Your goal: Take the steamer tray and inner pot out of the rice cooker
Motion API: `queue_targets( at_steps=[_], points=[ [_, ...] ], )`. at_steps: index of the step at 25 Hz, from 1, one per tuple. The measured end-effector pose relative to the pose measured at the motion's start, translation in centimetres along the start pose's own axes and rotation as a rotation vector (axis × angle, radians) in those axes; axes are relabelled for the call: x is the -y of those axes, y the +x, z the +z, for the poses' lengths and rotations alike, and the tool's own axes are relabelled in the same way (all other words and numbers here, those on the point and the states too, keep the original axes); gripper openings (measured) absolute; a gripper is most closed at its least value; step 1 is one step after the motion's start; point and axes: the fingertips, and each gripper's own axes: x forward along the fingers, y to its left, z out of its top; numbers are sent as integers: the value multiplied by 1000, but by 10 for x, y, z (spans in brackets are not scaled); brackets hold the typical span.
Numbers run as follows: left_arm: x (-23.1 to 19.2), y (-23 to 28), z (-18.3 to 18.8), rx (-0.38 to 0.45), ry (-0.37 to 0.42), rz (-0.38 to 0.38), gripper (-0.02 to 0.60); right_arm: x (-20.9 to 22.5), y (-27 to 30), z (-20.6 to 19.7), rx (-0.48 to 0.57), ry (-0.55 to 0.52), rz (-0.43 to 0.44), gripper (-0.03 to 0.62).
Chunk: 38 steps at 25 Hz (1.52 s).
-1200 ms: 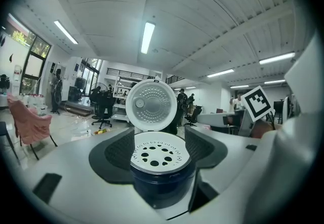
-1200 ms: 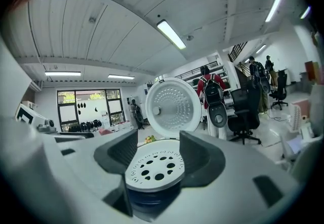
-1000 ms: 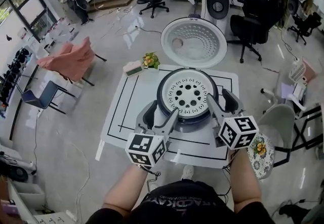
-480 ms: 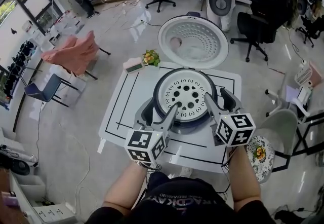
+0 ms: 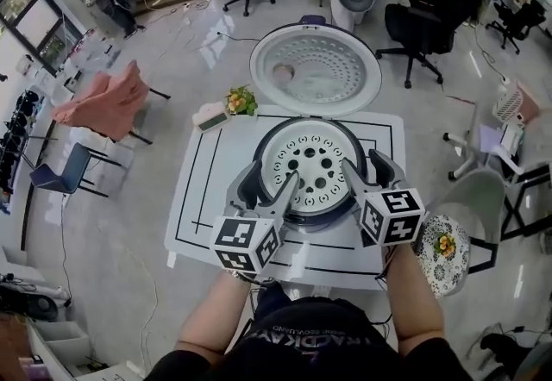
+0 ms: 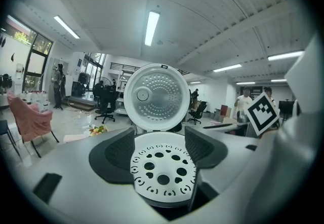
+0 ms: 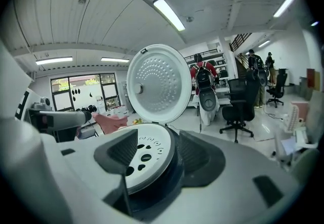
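Left gripper [image 5: 270, 187]: jaws wide apart, nothing gripped. One jaw lies over the steamer tray [image 5: 312, 165], the other outside the wall of the rice cooker [image 5: 321, 217]; contact cannot be confirmed. The tray sits seated in the cooker at mid-table [image 5: 220, 155], with the lid [image 5: 315, 69] swung open behind. The inner pot is not distinguishable beneath the tray. Right gripper [image 5: 366, 167]: jaws likewise apart and empty, straddling the right rim.

Judgement: the tray grasp is in hand and lifting has not begun. The next move calls for both grippers to close on the rim and raise the tray level.
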Motion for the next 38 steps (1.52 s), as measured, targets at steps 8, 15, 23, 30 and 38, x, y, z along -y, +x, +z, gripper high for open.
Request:
queue_targets(
  at_steps=[8, 15, 23, 30, 38],
  points=[
    [-26, 17, -5, -40, 23, -80, 302, 1, 15, -12, -40, 10, -120, 244],
    [-38, 30, -7, -65, 30, -169, 302, 3, 17, -20, -74, -13, -244, 244],
    [-44, 35, -9, -85, 31, -246, 302, 0, 16, -27, -116, -108, -364, 244],
    [-52, 41, -19, -101, 26, -288, 301, 5, 23, -41, -172, -132, -444, 244],
    [-62, 49, -22, -121, 24, -323, 301, 14, 29, -47, -240, -136, -516, 242]
  ],
)
